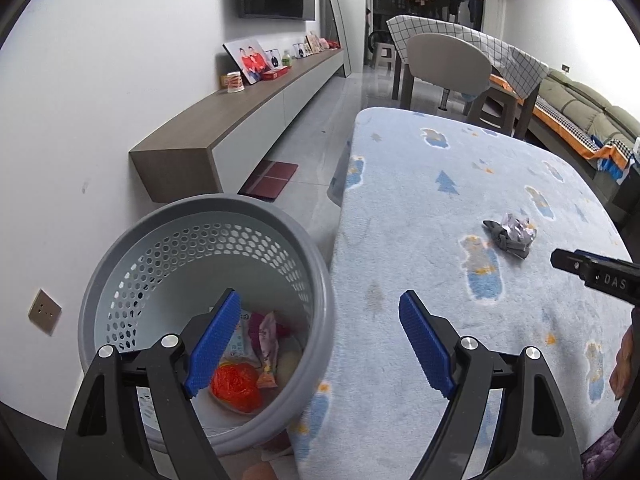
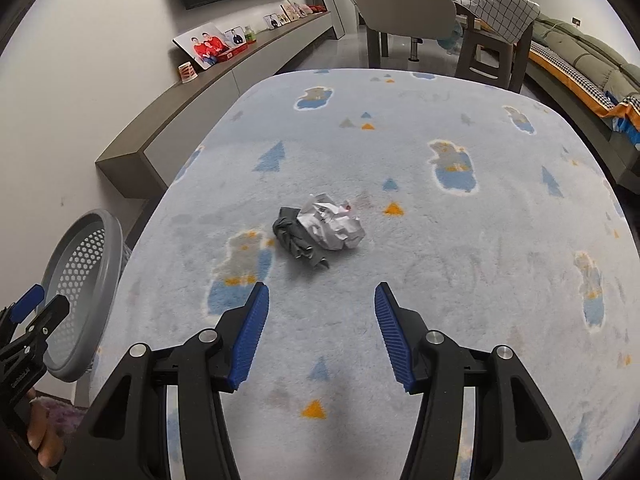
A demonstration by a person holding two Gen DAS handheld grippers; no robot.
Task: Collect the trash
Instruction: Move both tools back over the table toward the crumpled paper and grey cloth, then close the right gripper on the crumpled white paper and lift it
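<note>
One clump of trash left on the table: crumpled white paper point(image 2: 335, 224) pressed against a dark grey wrapper point(image 2: 294, 238), touching, lying together on the blue fleece cover point(image 2: 480, 280) near the middle of the tabletop.

Key relation: in the right wrist view the clump sits straight ahead of the right gripper point(image 2: 322, 336), slightly left of its centre line, apart from the fingertips with bare fleece between. Long axis of the clump runs roughly across that view, grey end left, white end right, so it lies crosswise to the jaws' gap; the gap looks about as wide as the clump, a tight fit by my judgement. Right jaws part-open, nothing between them, nothing held.

Left gripper point(image 1: 320, 340) is open wide and empty. It hangs over the near edge of the grey perforated bin point(image 1: 208, 248) and the table edge; the left pad overlaps the bin's opening in the picture. Bin already holds an orange-red bag and snack wrappers. From the left wrist view the clump point(image 1: 510, 234) is well off to the right and farther away.

Right hand is nearer and better lined up; likely the one to grab. Bin stands left of the table, beside its edge.
</note>
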